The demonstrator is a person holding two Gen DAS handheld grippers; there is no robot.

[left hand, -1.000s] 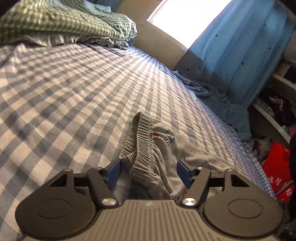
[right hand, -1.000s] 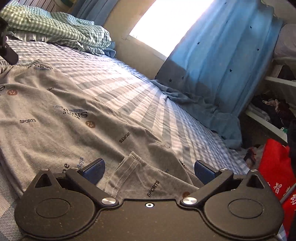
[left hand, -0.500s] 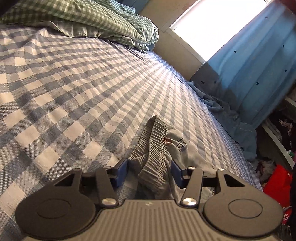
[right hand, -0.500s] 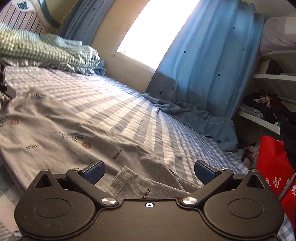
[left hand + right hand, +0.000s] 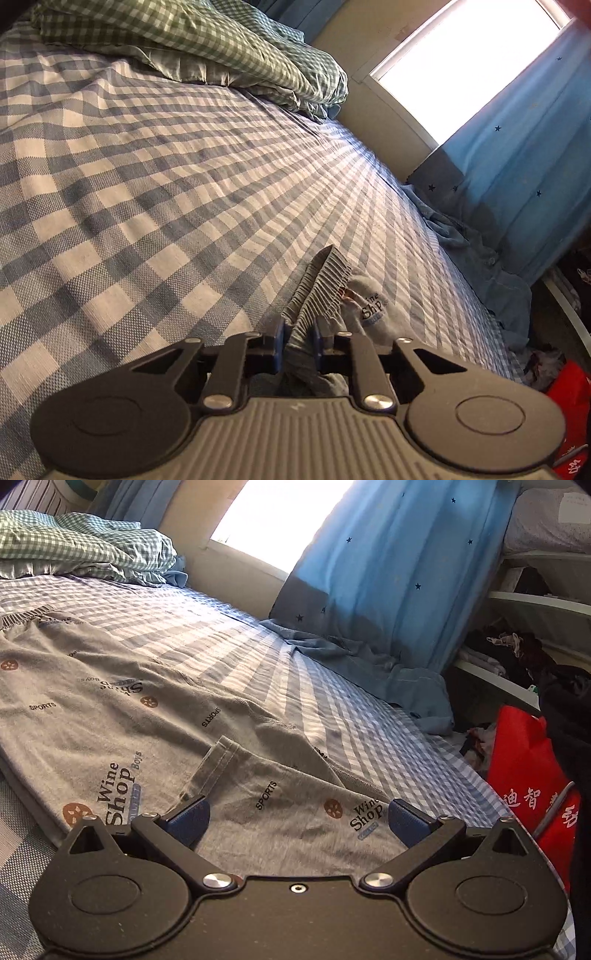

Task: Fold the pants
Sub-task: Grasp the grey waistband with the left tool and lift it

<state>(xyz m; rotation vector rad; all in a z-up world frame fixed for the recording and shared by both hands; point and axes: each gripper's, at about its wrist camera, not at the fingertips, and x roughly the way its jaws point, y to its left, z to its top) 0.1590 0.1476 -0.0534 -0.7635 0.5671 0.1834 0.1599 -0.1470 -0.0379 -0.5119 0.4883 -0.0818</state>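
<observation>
The left gripper is clamped on the ribbed waistband of the grey pants, fabric pinched between both blue pads. The pants lie on the blue checked bedsheet. A green checked quilt is bunched at far left; a blue curtain hangs at right.

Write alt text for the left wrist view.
The left hand-held gripper is shut on the ribbed waistband of grey printed pants, which lie on a blue-and-white checked bed sheet. Beyond are a rumpled green checked quilt, a bright window and a blue star-print curtain.
</observation>
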